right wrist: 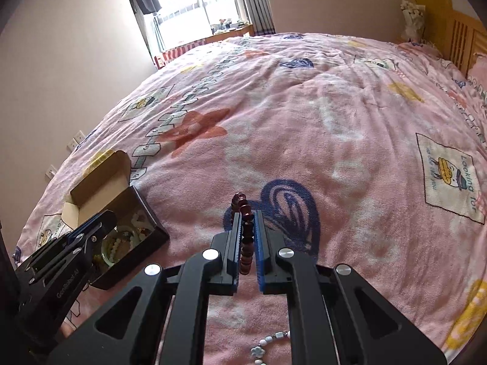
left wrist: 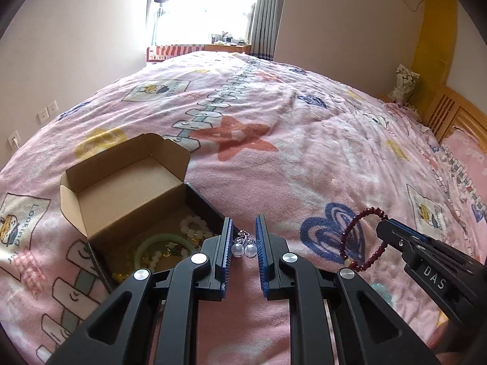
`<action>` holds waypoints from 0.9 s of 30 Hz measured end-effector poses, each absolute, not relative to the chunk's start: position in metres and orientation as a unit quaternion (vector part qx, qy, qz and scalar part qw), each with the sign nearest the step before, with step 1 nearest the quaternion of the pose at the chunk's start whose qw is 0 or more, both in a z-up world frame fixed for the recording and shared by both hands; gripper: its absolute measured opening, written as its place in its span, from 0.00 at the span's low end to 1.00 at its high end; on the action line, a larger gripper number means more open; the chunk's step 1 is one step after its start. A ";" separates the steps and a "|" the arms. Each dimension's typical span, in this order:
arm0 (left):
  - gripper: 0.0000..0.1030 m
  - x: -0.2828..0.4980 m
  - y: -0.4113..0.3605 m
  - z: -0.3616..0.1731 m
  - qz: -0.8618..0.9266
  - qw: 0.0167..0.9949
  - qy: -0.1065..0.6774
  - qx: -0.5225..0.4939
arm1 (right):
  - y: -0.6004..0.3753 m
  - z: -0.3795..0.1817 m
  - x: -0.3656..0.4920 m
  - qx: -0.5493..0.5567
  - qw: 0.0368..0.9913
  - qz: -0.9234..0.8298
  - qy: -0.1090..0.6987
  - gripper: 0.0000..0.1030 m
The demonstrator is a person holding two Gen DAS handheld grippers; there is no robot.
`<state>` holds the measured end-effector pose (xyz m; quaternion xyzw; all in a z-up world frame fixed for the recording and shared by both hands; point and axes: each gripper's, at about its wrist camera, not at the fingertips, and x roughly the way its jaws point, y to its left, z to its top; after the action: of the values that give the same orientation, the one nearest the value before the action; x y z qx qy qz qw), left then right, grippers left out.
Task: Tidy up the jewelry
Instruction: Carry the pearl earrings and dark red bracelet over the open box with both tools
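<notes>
dark red bracelet [left wrist: 362, 237], pink patterned blanket [left wrist: 304, 167]

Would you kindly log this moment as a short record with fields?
surface: pink blanket on a bed
left tongs: shut on pearl earrings
right tongs: shut on dark red bead bracelet
box: open, lid flap up, on the blanket
in box: green bangle, white bead bracelet
loose on blanket: pale flower-bead bracelet
</notes>
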<state>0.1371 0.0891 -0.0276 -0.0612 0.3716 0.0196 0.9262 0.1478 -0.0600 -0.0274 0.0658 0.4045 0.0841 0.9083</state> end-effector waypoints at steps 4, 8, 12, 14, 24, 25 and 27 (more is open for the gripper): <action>0.16 0.133 0.099 -0.022 0.036 0.929 0.364 -0.053 | -0.043 -0.022 0.148 0.061 0.908 0.099 0.402 0.09; 0.16 0.129 0.110 -0.016 0.049 0.931 0.360 -0.044 | -0.026 -0.014 0.145 0.058 0.911 0.109 0.393 0.09; 0.16 0.124 0.124 -0.011 0.058 0.932 0.354 -0.045 | -0.014 -0.008 0.144 0.059 0.913 0.120 0.386 0.09; 0.16 0.122 0.132 -0.009 0.065 0.933 0.352 -0.046 | -0.007 -0.006 0.144 0.061 0.913 0.126 0.383 0.09; 0.16 0.115 0.164 -0.010 0.079 0.930 0.356 -0.050 | 0.030 -0.005 0.147 0.066 0.910 0.153 0.379 0.09; 0.16 0.114 0.167 -0.010 0.079 0.930 0.356 -0.052 | 0.034 -0.005 0.147 0.067 0.909 0.157 0.379 0.09; 0.16 0.112 0.174 -0.009 0.078 0.930 0.355 -0.058 | 0.040 -0.006 0.148 0.072 0.911 0.159 0.373 0.09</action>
<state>0.1125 0.1741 -0.0092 -0.0583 0.3551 0.0784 0.9297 0.1478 0.0399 -0.0064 0.0721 0.3728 0.1593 0.9113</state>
